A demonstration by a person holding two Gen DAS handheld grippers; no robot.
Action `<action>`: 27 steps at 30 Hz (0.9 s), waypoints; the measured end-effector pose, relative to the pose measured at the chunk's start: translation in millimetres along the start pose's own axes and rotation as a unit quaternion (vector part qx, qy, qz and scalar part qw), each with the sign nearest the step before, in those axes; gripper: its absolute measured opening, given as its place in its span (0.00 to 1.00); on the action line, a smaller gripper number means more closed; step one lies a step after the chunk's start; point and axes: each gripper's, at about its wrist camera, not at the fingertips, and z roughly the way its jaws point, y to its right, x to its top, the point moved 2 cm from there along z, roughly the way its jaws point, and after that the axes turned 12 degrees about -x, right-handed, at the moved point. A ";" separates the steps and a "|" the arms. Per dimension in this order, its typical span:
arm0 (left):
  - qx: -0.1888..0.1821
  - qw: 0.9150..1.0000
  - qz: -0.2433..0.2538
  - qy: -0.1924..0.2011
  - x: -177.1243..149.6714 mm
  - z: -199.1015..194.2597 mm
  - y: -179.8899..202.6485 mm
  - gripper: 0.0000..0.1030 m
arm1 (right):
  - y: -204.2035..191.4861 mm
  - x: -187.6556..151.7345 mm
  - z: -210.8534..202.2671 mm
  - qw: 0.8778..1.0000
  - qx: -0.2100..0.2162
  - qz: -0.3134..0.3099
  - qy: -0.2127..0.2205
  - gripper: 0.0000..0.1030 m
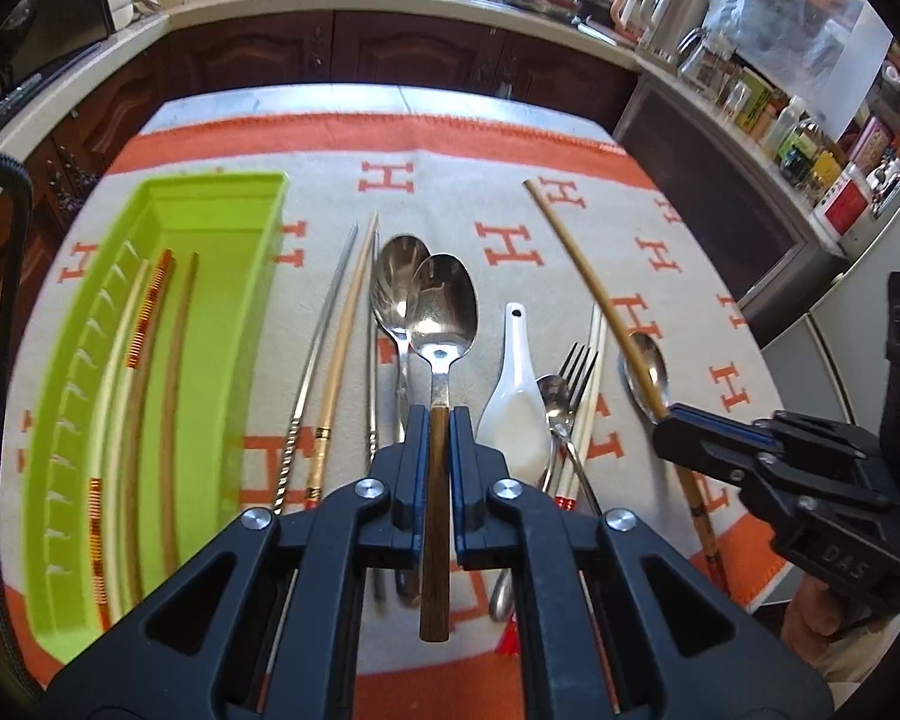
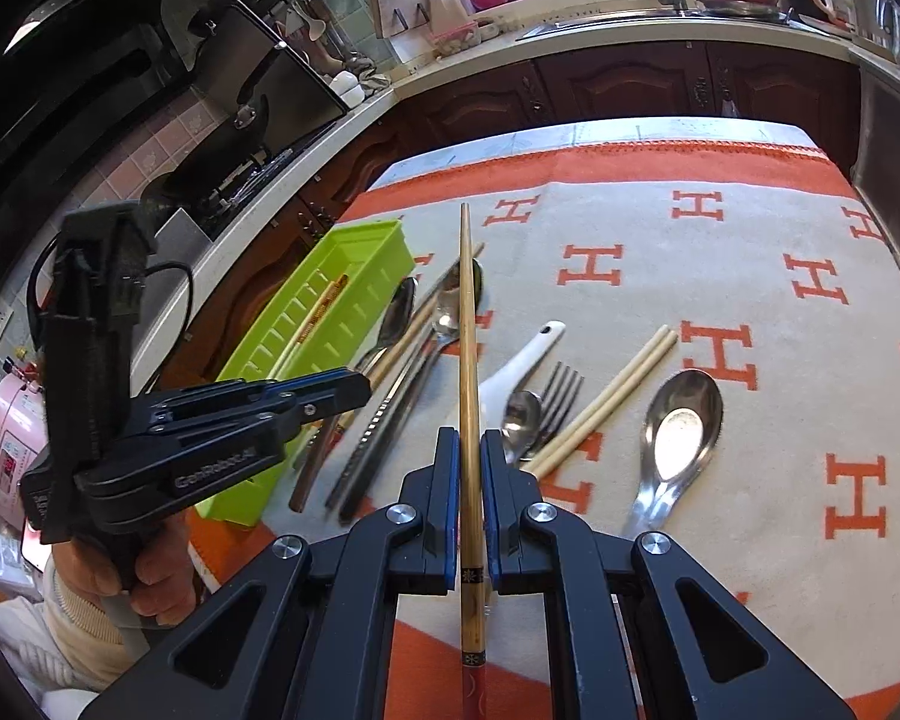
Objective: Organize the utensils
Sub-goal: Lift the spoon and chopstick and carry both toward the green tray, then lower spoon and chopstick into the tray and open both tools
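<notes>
Clenched on the wooden handle of a steel spoon (image 1: 441,312), the left gripper (image 1: 437,420) holds it above the blanket-covered table (image 1: 570,138), while the right gripper (image 2: 469,450) grasps a long bamboo chopstick (image 2: 465,312); I judge both must next go into the lime-green plastic tray (image 1: 258,276) at the table's left edge.

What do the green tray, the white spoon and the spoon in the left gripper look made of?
Green tray: matte moulded plastic, by its ribbed wall. White spoon: glazed ceramic, probably; glossy. Held spoon: polished steel bowl with mirror glints, dark wood-grain handle, in the left gripper.

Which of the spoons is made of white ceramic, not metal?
The white ceramic soup spoon lying between the metal spoons and the fork; it alone is white.
</notes>
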 end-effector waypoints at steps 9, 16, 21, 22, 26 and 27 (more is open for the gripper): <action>0.033 0.997 -0.007 0.062 -1.6 -82.3 -26.6 0.04 | -67.6 28.7 -5.7 0.999 0.037 -0.013 -0.010 0.06; 0.068 0.995 -0.029 0.063 -9.5 -101.5 -74.2 0.04 | -124.1 57.9 24.0 0.996 0.066 0.029 -0.054 0.06; 0.085 0.994 -0.043 0.053 -9.3 -96.4 -111.8 0.04 | -154.3 73.9 58.9 0.992 0.071 0.060 -0.084 0.06; 0.086 0.994 -0.044 0.051 -9.0 -94.7 -118.3 0.04 | -158.7 75.3 65.9 0.991 0.068 0.067 -0.091 0.06; 0.088 0.994 -0.051 0.044 -8.2 -87.5 -134.3 0.04 | -168.9 78.5 96.9 0.988 0.058 0.084 -0.112 0.07; 0.090 0.994 -0.052 0.043 -7.5 -84.7 -135.8 0.04 | -172.0 77.8 104.9 0.987 0.059 0.086 -0.120 0.07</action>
